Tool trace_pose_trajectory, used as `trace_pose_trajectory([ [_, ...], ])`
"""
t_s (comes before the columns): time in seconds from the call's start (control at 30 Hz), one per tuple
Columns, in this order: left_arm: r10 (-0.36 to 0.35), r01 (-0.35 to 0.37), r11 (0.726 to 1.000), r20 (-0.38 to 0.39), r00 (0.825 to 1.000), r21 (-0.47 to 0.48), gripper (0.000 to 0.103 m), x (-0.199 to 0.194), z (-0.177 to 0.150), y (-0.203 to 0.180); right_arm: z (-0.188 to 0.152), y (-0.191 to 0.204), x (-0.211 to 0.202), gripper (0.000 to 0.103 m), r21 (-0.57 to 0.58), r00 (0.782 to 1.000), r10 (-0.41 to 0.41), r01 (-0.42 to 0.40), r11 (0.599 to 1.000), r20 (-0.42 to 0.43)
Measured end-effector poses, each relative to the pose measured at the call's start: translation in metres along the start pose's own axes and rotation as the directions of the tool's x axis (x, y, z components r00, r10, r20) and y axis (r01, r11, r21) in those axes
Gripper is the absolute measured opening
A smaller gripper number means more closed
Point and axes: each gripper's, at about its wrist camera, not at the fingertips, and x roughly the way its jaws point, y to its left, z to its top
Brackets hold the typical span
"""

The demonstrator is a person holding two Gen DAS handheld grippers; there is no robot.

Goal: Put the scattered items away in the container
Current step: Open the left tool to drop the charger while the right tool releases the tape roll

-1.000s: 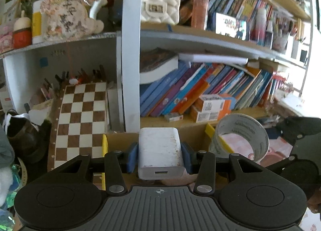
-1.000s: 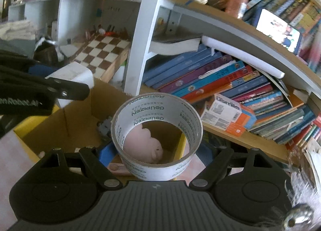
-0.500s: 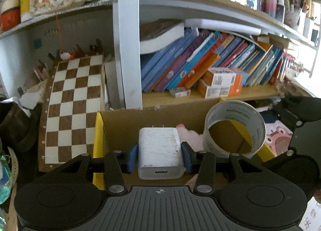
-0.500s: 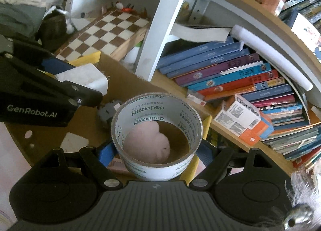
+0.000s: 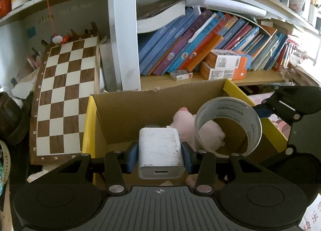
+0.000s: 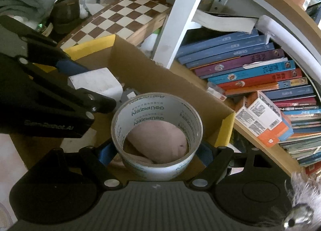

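Observation:
My left gripper (image 5: 160,155) is shut on a white USB charger (image 5: 160,151) and holds it over the open cardboard box (image 5: 140,106) with yellow flaps. My right gripper (image 6: 155,152) is shut on a roll of clear tape (image 6: 156,130) and holds it over the same box (image 6: 160,78). The tape roll (image 5: 228,128) also shows at the right of the left wrist view, and the charger (image 6: 96,85) at the left of the right wrist view. A pink plush toy (image 5: 184,122) lies inside the box; it shows through the roll (image 6: 158,142).
A chessboard (image 5: 64,94) leans to the left of the box. A white shelf post (image 5: 124,30) and a shelf of leaning books (image 5: 200,50) stand right behind it. Small orange and white cartons (image 5: 224,66) sit on the shelf. A dark shoe (image 6: 66,12) lies far left.
Both grippers have moved forward and down over the box with their loads. The box's inside and the pink plush have come into fuller view.

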Motion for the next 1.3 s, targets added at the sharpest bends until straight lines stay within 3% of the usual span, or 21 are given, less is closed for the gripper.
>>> trace_pose_trajectory([
  [0.4,-0.003,0.004,1.0,-0.033,0.999,0.018,0.044,0.005,-0.005,-0.002,0.001,0.0,0.003,0.082,-0.002,1.0,0.015,-0.015,1.0,-0.028],
  [1.03,0.034,-0.034,0.999,0.027,0.999,0.009,0.066,-0.021,-0.003,-0.001,-0.004,-0.004,-0.017,0.089,0.064,1.0,0.002,-0.001,0.998,-0.012],
  [1.3,0.025,-0.026,1.0,0.061,0.998,0.018,0.067,-0.04,-0.004,-0.007,-0.005,-0.003,-0.038,0.089,0.083,1.0,-0.013,0.012,0.996,0.016],
])
